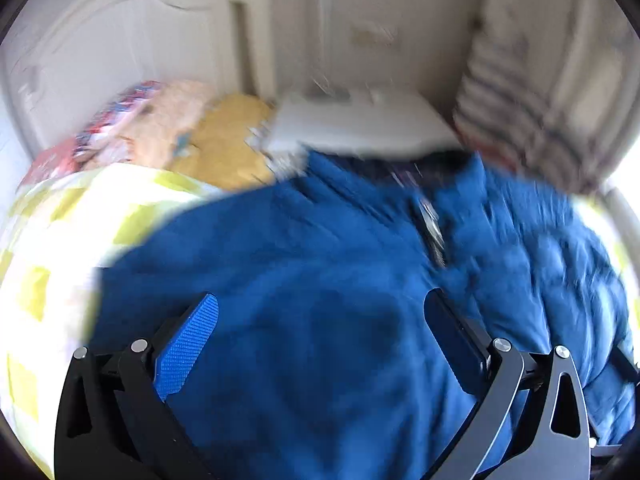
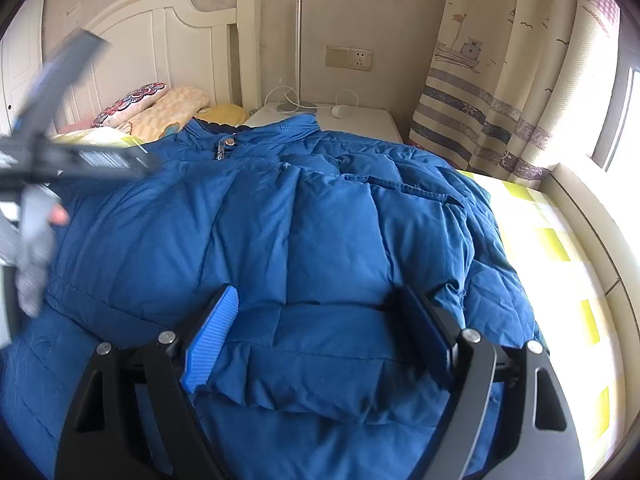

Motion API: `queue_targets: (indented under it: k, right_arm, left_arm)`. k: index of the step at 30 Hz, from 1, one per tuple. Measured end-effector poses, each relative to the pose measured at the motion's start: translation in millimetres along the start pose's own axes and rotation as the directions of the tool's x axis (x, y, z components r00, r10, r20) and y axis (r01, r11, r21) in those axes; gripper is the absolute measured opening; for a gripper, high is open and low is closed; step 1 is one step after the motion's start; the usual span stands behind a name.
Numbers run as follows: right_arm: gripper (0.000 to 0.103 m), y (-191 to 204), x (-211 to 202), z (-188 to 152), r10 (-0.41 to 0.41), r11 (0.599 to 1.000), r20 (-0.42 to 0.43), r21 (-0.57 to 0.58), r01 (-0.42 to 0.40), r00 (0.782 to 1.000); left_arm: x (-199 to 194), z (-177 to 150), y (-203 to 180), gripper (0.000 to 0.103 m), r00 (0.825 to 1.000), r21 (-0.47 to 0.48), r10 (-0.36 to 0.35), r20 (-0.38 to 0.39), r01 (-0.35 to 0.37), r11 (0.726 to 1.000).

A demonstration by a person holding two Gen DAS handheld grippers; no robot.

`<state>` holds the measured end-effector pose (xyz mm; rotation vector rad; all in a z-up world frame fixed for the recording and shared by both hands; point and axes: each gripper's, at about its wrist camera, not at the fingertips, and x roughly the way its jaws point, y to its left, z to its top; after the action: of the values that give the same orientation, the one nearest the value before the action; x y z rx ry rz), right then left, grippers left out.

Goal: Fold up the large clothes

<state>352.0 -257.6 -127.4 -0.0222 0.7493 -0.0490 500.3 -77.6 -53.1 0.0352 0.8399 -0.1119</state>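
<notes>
A large blue puffer jacket point(image 2: 280, 220) lies spread on the bed, collar and snap toward the headboard. In the right wrist view my right gripper point(image 2: 316, 308) is open and low over the jacket's near part. A puffy folded strip of the jacket point(image 2: 332, 356) lies between its fingers, from the blue pad point(image 2: 210, 340) to the dark one. The left wrist view is motion-blurred. In it my left gripper point(image 1: 320, 320) is open above the jacket point(image 1: 320, 264) with nothing gripped. The left tool's blurred body point(image 2: 80, 160) and a person's fingertip point(image 2: 60, 214) show at the left edge of the right wrist view.
The bed has a yellow-and-white checked sheet point(image 2: 560, 248), bare to the right of the jacket. Pillows point(image 2: 160, 108) lie by the white headboard point(image 2: 160, 32). A white nightstand point(image 2: 360, 118) with a lamp pole point(image 2: 298, 48) stands beyond the collar, and a striped curtain point(image 2: 480, 100) hangs at the right.
</notes>
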Motion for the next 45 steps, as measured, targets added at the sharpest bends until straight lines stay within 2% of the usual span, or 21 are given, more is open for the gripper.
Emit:
queue_targets:
  k: [3,5,8,10,12,14,15,17,19,21,26,27,29,31,33,35,36,37,39,43,45]
  right_arm:
    - [0.082,0.4,-0.1,0.0,-0.003,1.0,-0.001,-0.004,0.003,1.0]
    - [0.082,-0.2,0.1,-0.1,0.002,1.0,-0.005,0.0,-0.002,1.0]
    - [0.083,0.7,0.2,-0.2,0.003,1.0,-0.005,-0.009,-0.003,1.0]
    - [0.083,-0.8,0.4,0.0,0.003,1.0,-0.006,-0.006,-0.003,1.0]
    - [0.083,-0.1,1.3,0.4,0.004,1.0,-0.008,-0.004,-0.004,1.0]
    - [0.083,0.2,1.6,0.4,0.004,1.0,-0.008,-0.004,-0.004,1.0]
    - [0.083,0.2,1.6,0.4,0.004,1.0,-0.008,-0.004,-0.004,1.0]
    - [0.083,0.4,2.0,0.6,0.004,1.0,-0.008,-0.004,-0.004,1.0]
    - [0.083,0.6,1.9,0.6,0.002,1.0,-0.008,-0.005,-0.002,1.0]
    - [0.083,0.5,1.9,0.2,0.002,1.0,-0.007,-0.006,-0.002,1.0]
    - [0.084,1.7,0.6,-0.1,-0.008,1.0,0.0,-0.01,0.008,1.0]
    - [0.083,1.1,-1.7,-0.4,-0.012,1.0,0.011,-0.006,0.012,1.0]
    - [0.079,-4.6,-19.0,-2.5,-0.058,0.998,0.104,0.04,0.054,0.993]
    - [0.081,-13.1,-47.5,-3.8,-0.057,0.994,0.273,0.108,0.029,0.96]
    - [0.084,-13.0,-58.0,-1.7,-0.089,0.991,0.327,0.119,0.053,0.941]
    - [0.091,-7.8,-48.8,0.7,-0.079,0.995,0.293,0.088,0.055,0.953]
    - [0.094,-2.1,-33.7,1.6,-0.073,0.997,0.223,0.055,0.062,0.972]
    - [0.095,5.5,-7.8,5.4,-0.08,0.997,0.077,0.004,0.08,0.994]
    - [0.098,13.8,13.7,9.7,-0.111,0.993,-0.022,-0.047,0.109,0.994]
    - [0.098,10.2,16.6,11.1,-0.103,0.994,-0.032,-0.03,0.102,0.994]
    - [0.095,5.4,0.6,8.7,-0.126,0.992,0.046,0.012,0.126,0.991]
  left_arm:
    - [-6.6,-5.6,51.8,0.099,0.999,-0.143,0.04,0.018,-0.037,0.989]
    - [17.0,-19.0,73.3,0.099,0.997,-0.182,0.03,-0.068,-0.042,0.982]
    - [26.0,-29.9,69.5,0.099,0.999,-0.118,0.036,-0.037,-0.04,0.992]
    - [25.6,-26.8,65.6,0.099,0.997,-0.104,0.059,-0.059,-0.065,0.992]
    - [10.2,-28.0,63.0,0.099,0.996,-0.125,0.07,-0.053,-0.077,0.989]
    - [-20.1,-35.8,55.9,0.099,0.999,-0.135,0.031,0.013,-0.029,0.99]
    - [-40.4,-44.2,46.0,0.099,0.998,-0.103,0.019,0.056,-0.013,0.995]
    - [-58.1,-60.4,32.3,0.099,0.996,-0.036,0.026,0.082,-0.023,0.999]
    - [-51.8,-79.6,12.3,0.099,0.998,0.065,0.042,0.037,-0.044,0.997]
    - [-30.8,-93.1,5.4,0.099,0.998,0.108,0.065,0.009,-0.065,0.992]
    - [-26.7,-94.2,10.0,0.099,0.999,0.083,0.044,-0.001,-0.043,0.996]
    - [-26.3,-94.1,10.1,0.099,0.999,0.087,0.047,0.001,-0.047,0.995]
    - [-24.6,-94.0,9.5,0.099,0.999,0.086,0.045,0.0,-0.045,0.995]
    - [-25.8,-95.5,10.2,0.099,0.999,0.079,0.035,0.0,-0.035,0.996]
    - [-25.4,-94.6,11.2,0.099,0.999,0.078,0.032,0.001,-0.032,0.996]
    - [-25.4,-94.7,11.4,0.099,0.999,0.078,0.033,0.002,-0.033,0.996]
    - [-25.3,-94.4,11.5,0.099,0.999,0.077,0.032,0.002,-0.032,0.997]
    - [-26.2,-94.9,12.3,0.099,1.0,0.076,0.029,0.002,-0.029,0.997]
    - [-26.7,-94.4,13.1,0.099,1.0,0.071,0.022,0.004,-0.023,0.997]
    - [-27.3,-95.4,13.0,0.099,1.0,0.068,0.019,0.006,-0.02,0.997]
    - [-32.2,-96.6,14.7,0.099,1.0,0.056,0.017,0.024,-0.018,0.998]
